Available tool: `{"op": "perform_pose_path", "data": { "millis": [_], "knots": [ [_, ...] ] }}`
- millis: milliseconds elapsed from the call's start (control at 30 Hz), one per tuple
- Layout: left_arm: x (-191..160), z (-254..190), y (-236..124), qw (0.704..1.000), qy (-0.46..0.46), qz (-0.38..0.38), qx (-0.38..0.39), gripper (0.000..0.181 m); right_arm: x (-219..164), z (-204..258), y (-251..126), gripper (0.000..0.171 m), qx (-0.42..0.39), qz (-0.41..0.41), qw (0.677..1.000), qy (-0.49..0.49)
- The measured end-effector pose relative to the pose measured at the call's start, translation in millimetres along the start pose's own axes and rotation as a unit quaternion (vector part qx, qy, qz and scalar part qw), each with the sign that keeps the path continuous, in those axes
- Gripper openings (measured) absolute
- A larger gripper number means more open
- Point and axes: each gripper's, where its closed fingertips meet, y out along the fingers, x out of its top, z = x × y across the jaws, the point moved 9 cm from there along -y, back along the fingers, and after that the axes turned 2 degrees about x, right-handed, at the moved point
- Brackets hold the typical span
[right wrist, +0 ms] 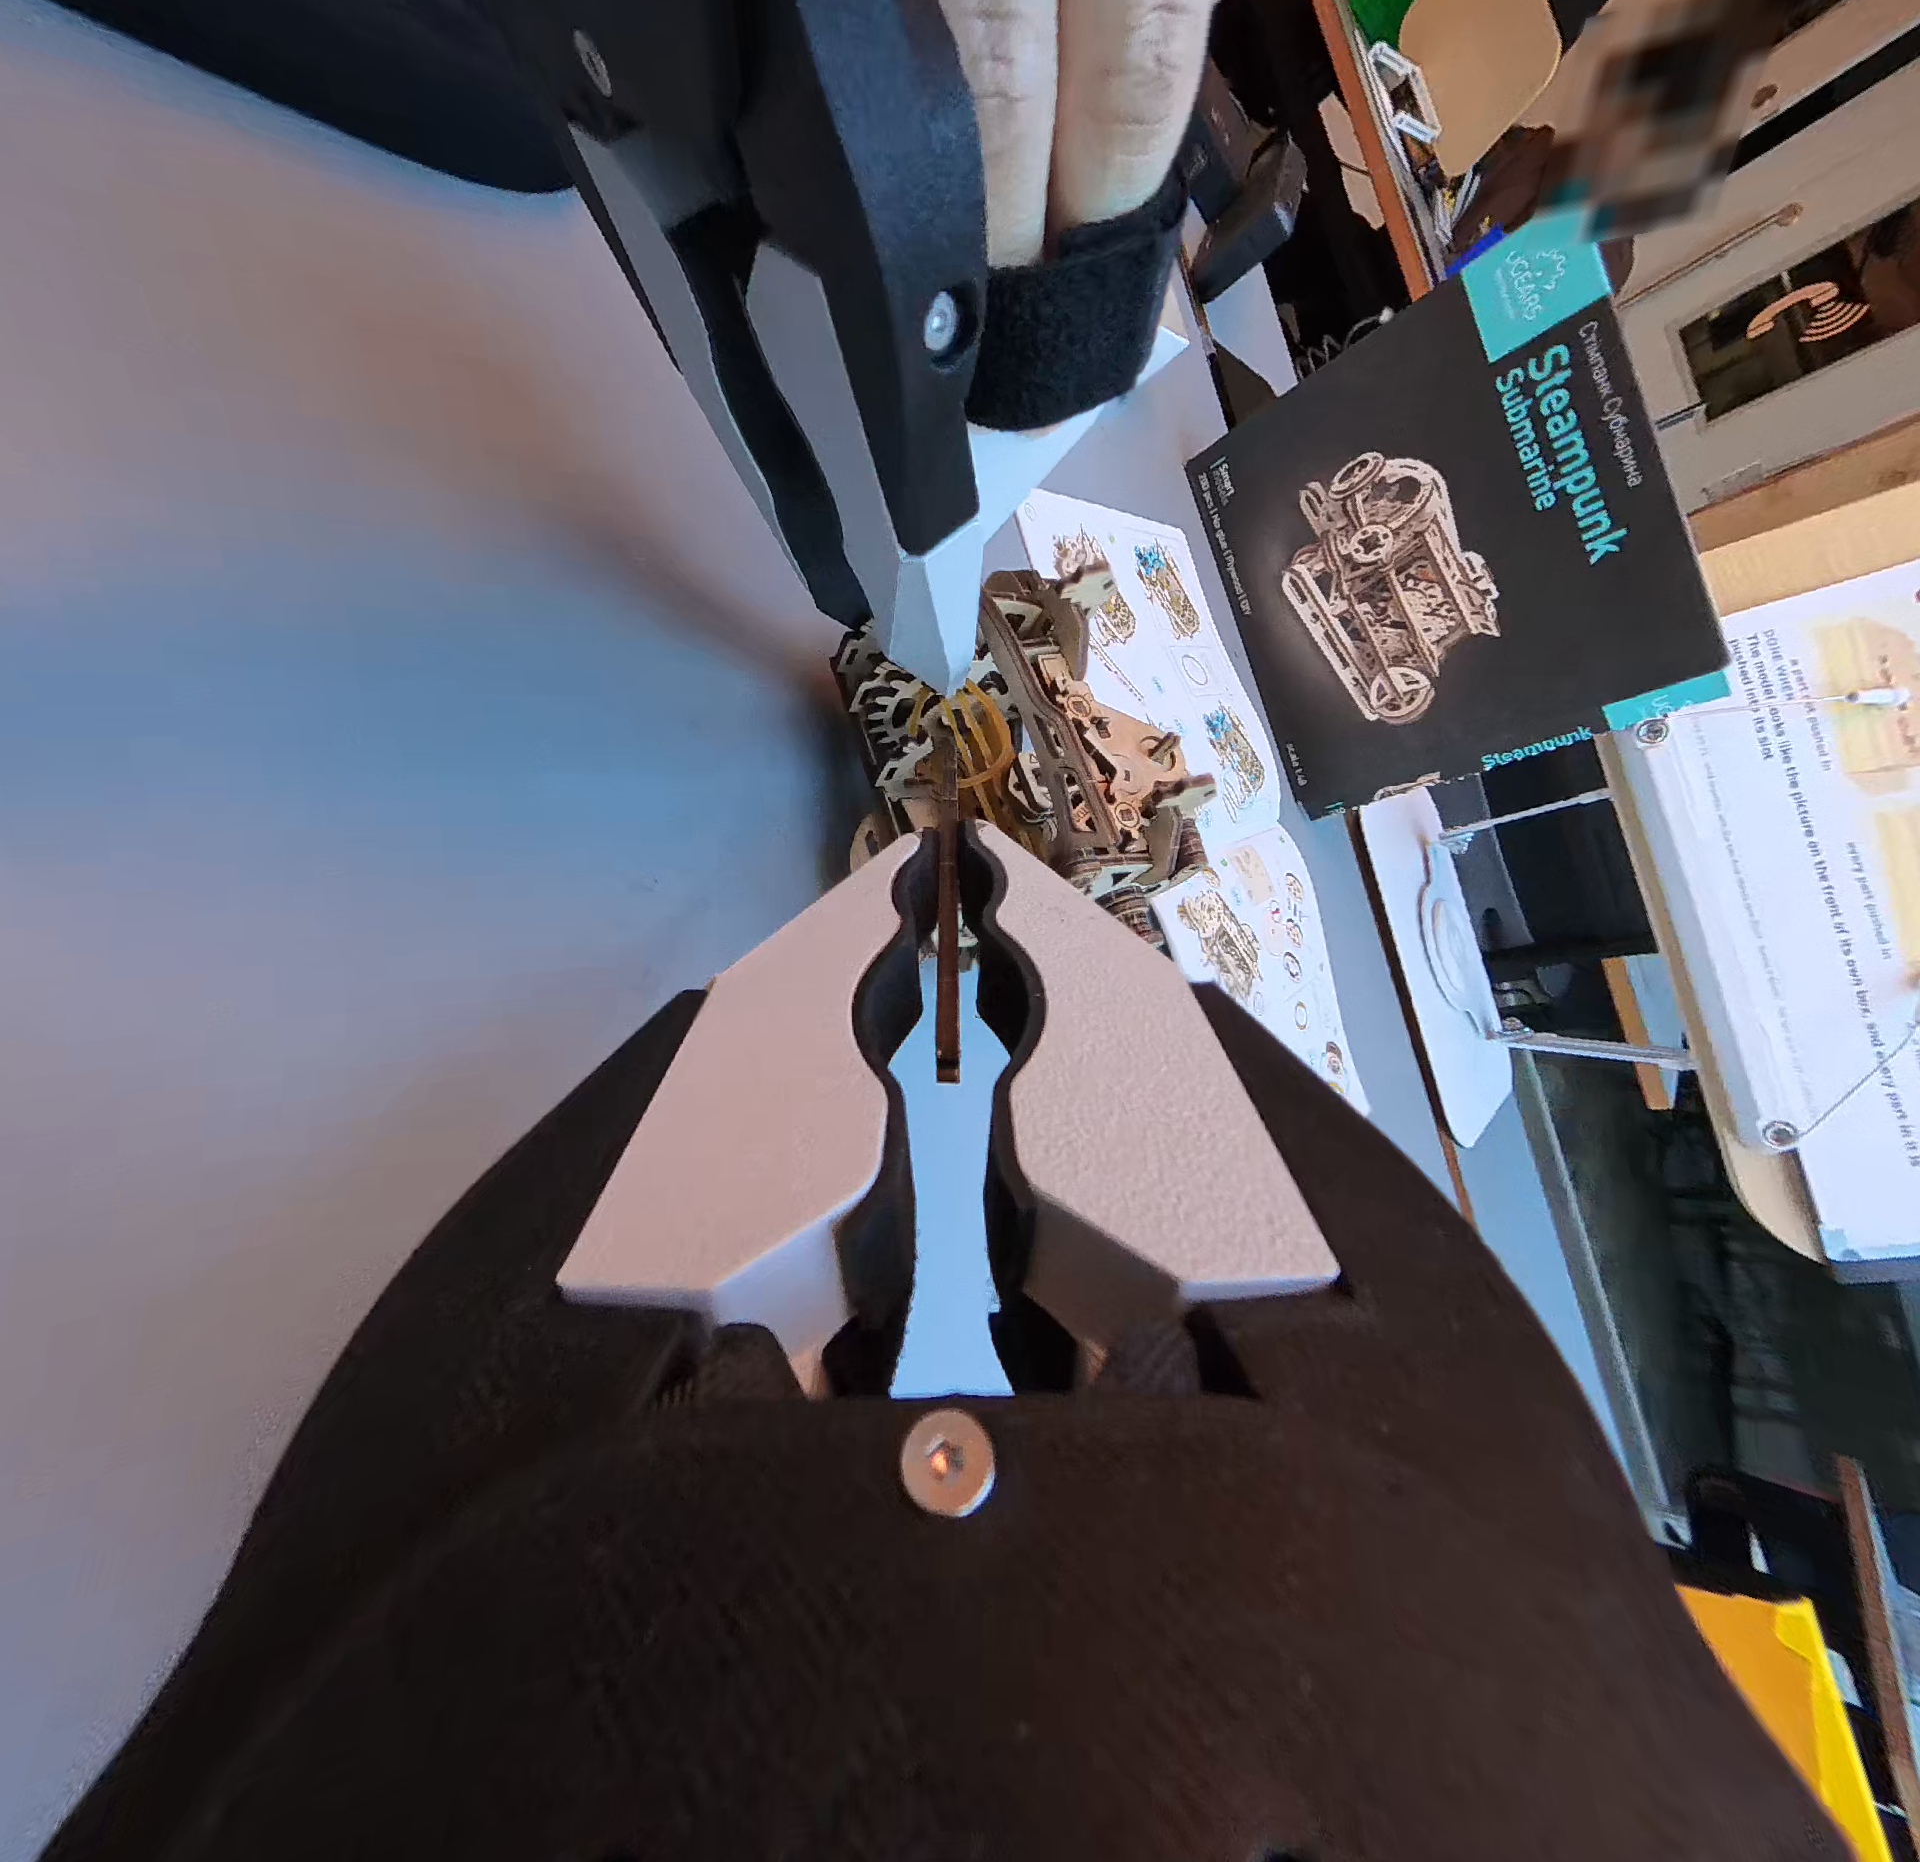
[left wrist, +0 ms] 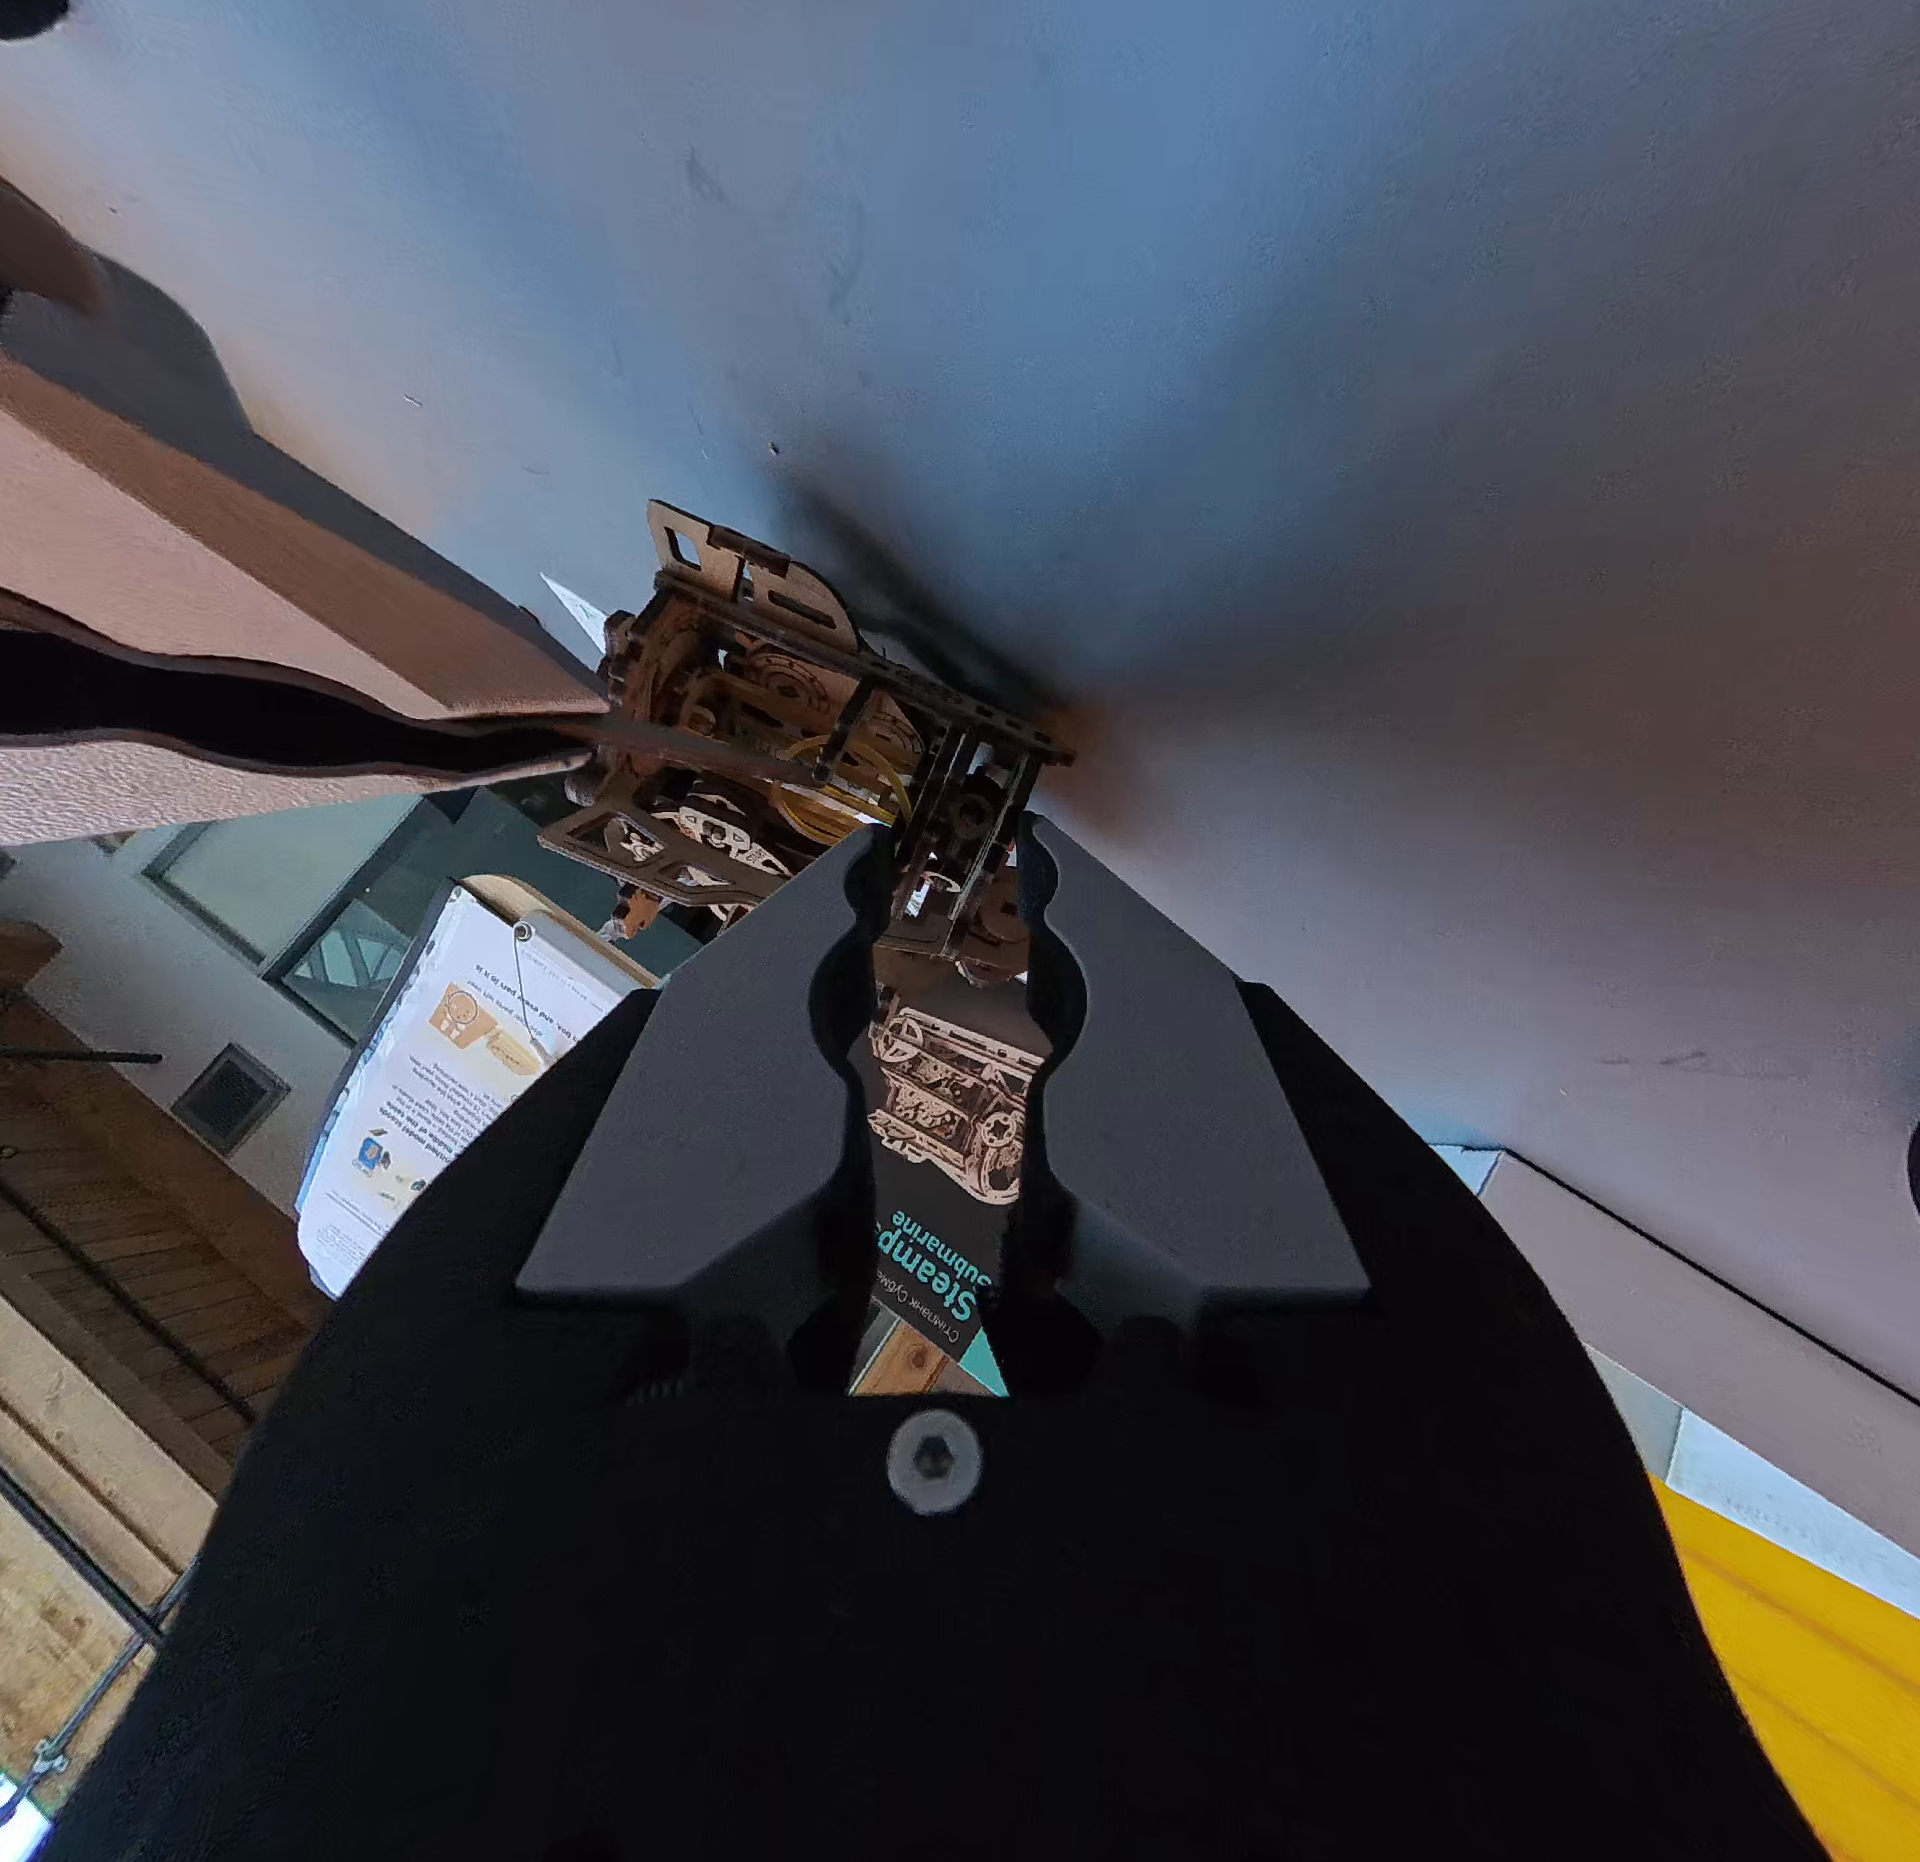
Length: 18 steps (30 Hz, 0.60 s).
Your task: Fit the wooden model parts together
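Right wrist view: my right jaws [right wrist: 948,856] pinch a thin flat wooden strip [right wrist: 948,965] edge-on, tip at the model.
Left jaws [left wrist: 951,856]: clamped on the wooden model [left wrist: 790,711] frame, held above the desk [left wrist: 1351,462].
Handling: light, stiff, brittle plywood; rubber bands [right wrist: 971,742] snag.
Hold: frame edges, not gears.

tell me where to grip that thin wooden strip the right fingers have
Grip the wooden strip across its two flat faces near the end toward the wooden model, coming along its length as the right gripper does. It stands edge-on, so the flat sides give the fingers contact.
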Motion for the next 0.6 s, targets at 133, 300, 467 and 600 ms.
{"op": "perform_pose_path", "data": {
  "millis": [133,300,467,600],
  "knots": [
    [0.1,0.5,0.1,1.0,0.0,0.001,-0.001,0.022,0.4,1.6,-0.8,0.002,-0.015,0.018,1.0,-0.013],
    [0.6,2.0,0.1,1.0,-0.005,0.002,-0.007,0.021,-2.4,-0.7,-1.8,0.002,-0.019,0.03,0.999,-0.002],
    [1.3,2.5,0.7,1.0,-0.005,0.0,-0.007,0.021,-3.0,-1.3,-2.7,0.002,-0.02,0.028,0.999,0.001],
    [1.3,3.3,1.1,1.0,-0.009,0.0,-0.008,0.021,-3.5,-2.9,-3.9,0.002,-0.024,0.028,0.999,0.007]
  ]
}}
